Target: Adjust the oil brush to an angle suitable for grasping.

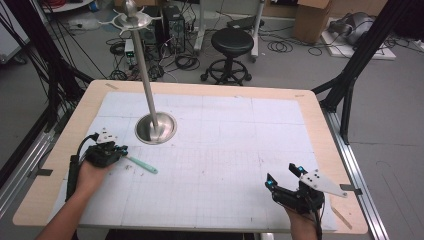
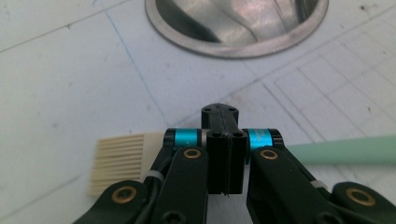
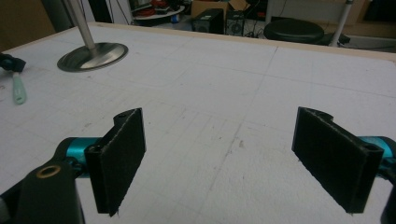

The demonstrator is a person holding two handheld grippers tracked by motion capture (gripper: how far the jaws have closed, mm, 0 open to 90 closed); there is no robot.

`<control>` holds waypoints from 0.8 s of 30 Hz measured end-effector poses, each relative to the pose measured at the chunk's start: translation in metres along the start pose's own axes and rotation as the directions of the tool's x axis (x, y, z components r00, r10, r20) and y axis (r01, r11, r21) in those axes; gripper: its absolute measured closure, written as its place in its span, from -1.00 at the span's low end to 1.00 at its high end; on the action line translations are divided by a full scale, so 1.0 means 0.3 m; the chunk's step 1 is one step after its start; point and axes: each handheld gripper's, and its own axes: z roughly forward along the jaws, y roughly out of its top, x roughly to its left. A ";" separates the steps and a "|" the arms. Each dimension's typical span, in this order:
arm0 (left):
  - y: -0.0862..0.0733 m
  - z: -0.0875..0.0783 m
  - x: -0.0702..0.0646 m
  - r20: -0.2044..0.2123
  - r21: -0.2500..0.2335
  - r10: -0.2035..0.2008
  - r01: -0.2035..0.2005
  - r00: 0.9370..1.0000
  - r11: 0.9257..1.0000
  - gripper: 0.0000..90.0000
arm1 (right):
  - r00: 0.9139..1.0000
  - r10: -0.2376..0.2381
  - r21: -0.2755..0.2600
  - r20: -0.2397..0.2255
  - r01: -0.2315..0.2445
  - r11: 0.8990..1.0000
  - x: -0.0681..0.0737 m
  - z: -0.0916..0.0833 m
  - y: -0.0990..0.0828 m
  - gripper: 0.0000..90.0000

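A mint-green plastic-handled brush with pale, flat bristles [image 2: 117, 161] lies flat on the white gridded mat [image 1: 225, 150] at the table's left, just below the polished round steel base of the tall metal stand [image 1: 156, 128]. The left gripper [image 1: 122, 150] is clenched on the brush where handle meets bristle head; its matte black jaws are pressed together there, covering the joint, so bristles fan out to one side and the smooth handle [image 2: 345, 150] runs off the frame's edge on the other. The right gripper [image 1: 282, 175] hangs released over bare mat, well apart, its flat rough-faced pads [image 3: 122, 154] spread wide.
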 end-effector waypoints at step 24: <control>-0.082 -0.157 -0.167 0.248 -0.096 0.109 -0.088 0.963 0.992 0.99 | 1.000 0.010 -0.002 0.008 -0.010 1.000 0.000 -0.005 -0.001 -0.63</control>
